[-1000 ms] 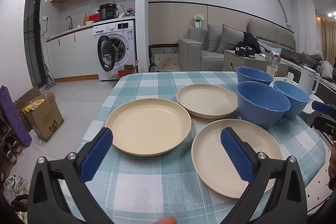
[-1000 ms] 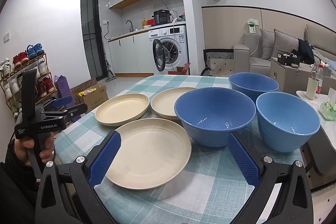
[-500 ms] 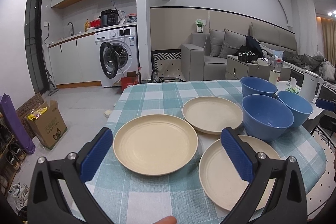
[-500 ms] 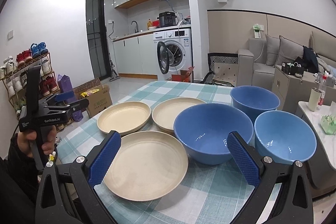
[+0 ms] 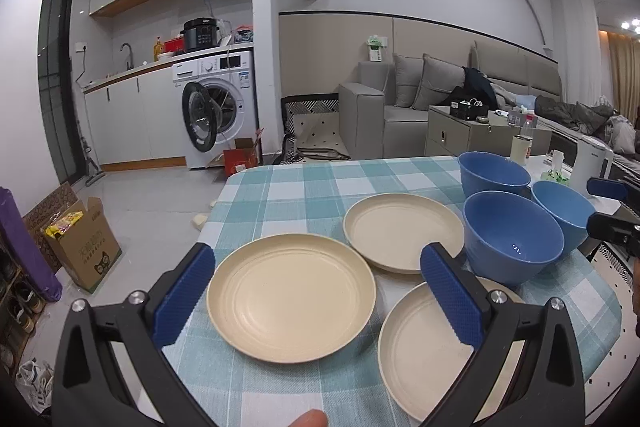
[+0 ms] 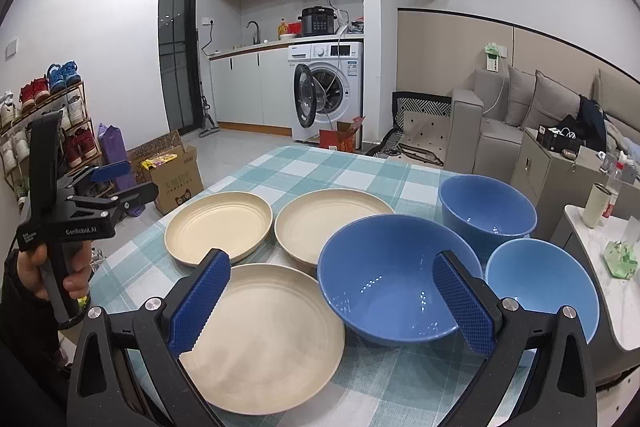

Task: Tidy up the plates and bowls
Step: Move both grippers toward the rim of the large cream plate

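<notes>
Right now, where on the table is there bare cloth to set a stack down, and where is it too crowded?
Bare checked tablecloth lies along the far edge, beyond the far plate and left of the far bowl. A narrower strip runs along the left edge beside the left plate. The right side is crowded: three blue bowls sit tight together, and the near bowl abuts the near plate.

Matt plates, glossy bowls, woven cloth

Cream plates (image 6: 219, 227) look matt with faint ridges; blue bowls (image 6: 388, 291) beside them gleam, glossy; checked tablecloth (image 5: 320, 183) woven; fingers (image 6: 200, 303) carry knurled blue pads.
</notes>
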`<state>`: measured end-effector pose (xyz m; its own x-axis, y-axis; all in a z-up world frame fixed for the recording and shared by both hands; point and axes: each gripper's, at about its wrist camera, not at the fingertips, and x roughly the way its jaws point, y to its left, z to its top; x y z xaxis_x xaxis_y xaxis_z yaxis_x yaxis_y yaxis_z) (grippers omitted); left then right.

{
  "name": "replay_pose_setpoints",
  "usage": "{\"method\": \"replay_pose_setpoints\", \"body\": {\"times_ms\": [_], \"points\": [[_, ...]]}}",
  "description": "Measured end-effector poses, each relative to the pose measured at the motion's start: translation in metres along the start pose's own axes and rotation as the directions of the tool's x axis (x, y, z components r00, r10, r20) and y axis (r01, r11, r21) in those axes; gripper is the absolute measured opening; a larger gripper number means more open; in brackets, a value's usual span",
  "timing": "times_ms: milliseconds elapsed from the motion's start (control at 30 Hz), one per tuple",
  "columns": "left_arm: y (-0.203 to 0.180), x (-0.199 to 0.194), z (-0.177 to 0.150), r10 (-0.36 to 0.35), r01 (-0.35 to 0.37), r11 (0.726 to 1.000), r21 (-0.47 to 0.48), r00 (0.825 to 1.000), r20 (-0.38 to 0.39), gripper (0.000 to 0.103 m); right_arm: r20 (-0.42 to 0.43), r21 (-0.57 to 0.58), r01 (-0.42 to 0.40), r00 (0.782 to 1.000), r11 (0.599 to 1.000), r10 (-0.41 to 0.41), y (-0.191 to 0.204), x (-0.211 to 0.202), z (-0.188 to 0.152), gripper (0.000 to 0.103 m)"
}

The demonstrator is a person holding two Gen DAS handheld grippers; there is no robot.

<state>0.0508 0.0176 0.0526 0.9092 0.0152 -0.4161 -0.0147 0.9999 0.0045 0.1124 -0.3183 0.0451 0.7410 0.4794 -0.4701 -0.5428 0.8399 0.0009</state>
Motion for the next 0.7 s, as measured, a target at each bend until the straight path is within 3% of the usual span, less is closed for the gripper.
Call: {"method": "replay_pose_setpoints", "body": {"times_ms": [367,467,700], "points": [[-0.003,0.034,0.013,-0.002,0.001,1.000,-0.012,0.997,-0.083,0.103,-0.024,-0.029,0.000,1.000,1.000,0.000,-0.003,0.026,0.034,0.103],[-0.003,0.046,0.017,0.030,-0.032,0.999,-0.015,0.995,-0.099,0.103,-0.026,-0.034,0.003,1.000,0.999,-0.004,-0.006,0.031,0.044,0.103],[-0.010,0.061,0.031,-0.010,0.010,1.000,-0.002,0.995,-0.102,0.103,-0.031,-0.043,0.015,0.999,0.999,-0.016,-0.017,0.042,0.064,0.103]]}}
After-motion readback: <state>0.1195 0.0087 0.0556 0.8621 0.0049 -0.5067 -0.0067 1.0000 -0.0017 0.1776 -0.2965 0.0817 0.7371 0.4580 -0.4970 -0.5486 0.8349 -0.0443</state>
